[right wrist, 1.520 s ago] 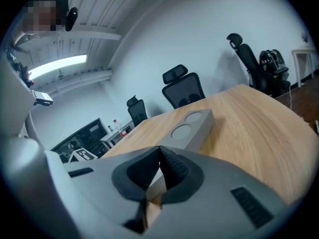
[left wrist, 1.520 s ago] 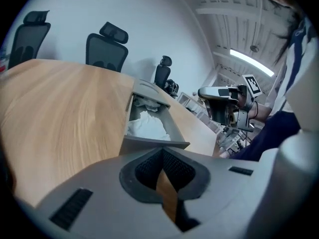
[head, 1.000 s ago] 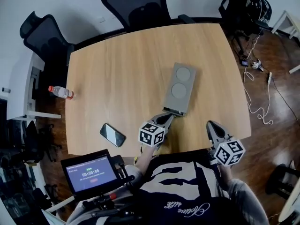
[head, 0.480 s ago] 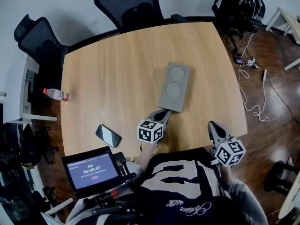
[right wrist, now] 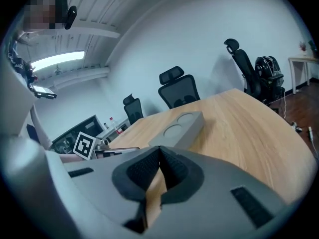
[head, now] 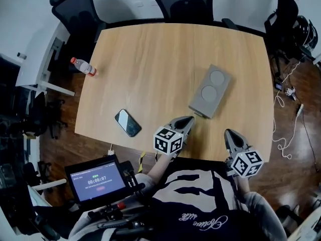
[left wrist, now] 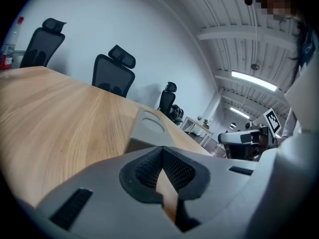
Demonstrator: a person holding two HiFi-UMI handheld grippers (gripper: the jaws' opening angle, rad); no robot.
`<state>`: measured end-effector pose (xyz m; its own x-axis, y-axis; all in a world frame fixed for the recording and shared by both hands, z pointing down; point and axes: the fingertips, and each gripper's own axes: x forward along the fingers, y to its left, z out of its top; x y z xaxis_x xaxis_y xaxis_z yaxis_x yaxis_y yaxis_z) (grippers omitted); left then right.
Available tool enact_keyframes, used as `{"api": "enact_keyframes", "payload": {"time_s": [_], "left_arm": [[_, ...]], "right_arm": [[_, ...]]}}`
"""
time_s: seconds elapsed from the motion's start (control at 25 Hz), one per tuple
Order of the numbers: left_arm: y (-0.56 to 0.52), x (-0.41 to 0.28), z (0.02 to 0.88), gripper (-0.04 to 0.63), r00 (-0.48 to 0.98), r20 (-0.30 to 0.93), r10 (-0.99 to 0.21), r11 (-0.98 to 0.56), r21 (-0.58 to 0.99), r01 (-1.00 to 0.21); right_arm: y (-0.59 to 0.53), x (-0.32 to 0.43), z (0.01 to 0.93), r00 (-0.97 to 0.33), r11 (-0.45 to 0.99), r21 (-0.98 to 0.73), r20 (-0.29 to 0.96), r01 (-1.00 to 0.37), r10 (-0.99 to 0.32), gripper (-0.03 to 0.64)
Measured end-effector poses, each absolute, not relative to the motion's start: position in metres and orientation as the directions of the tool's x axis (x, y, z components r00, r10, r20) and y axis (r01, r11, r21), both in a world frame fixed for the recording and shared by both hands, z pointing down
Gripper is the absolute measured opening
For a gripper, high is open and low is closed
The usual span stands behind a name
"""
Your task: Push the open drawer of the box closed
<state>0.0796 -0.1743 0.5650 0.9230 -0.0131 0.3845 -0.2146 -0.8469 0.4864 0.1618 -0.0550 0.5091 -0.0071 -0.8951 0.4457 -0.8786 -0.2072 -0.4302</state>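
The grey box (head: 210,91) lies just far-right of the left gripper (head: 189,118), which is pinched together and empty like the right gripper (head: 228,133); the near-left screen (head: 95,178) reads 00:00:07.

Even, bright light is given by ceiling strip lights (left wrist: 251,79); only faint shadows are cast on the worktop (head: 150,69). Both gripper views are bent by fisheye distortion, darkened at corners, blurred up close.
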Motion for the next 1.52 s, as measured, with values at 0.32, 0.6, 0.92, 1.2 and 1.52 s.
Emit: {"api": "enact_keyframes", "payload": {"time_s": [0.32,0.6,0.92,1.2,1.52], "left_arm": [[-0.162,0.045,0.542,-0.002,0.895,0.353,-0.274,-0.772,0.475,-0.423],[-0.123,0.050,0.527,-0.002,0.860,0.325,-0.393,-0.708,0.491,-0.508],[-0.083,0.007,0.515,-0.002,0.815,0.353,-0.458,-0.688,0.440,-0.577],[-0.075,-0.037,0.506,-0.002,0.803,0.322,-0.501,-0.672,0.440,-0.596],[-0.040,-0.118,0.511,-0.002,0.800,0.353,-0.485,-0.691,0.407,-0.598]], "right_arm": [[-0.061,0.146,0.516,-0.234,0.033,-0.421,0.436,-0.907,-0.869,-0.002],[-0.047,0.148,0.524,-0.363,0.192,-0.386,0.439,-0.902,-0.822,-0.002],[-0.047,0.095,0.528,-0.508,0.342,-0.417,0.402,-0.842,-0.762,-0.002],[-0.056,0.048,0.507,-0.541,0.396,-0.407,0.352,-0.823,-0.764,-0.002],[-0.026,-0.019,0.510,-0.489,0.342,-0.406,0.346,-0.847,-0.801,-0.002]]}}
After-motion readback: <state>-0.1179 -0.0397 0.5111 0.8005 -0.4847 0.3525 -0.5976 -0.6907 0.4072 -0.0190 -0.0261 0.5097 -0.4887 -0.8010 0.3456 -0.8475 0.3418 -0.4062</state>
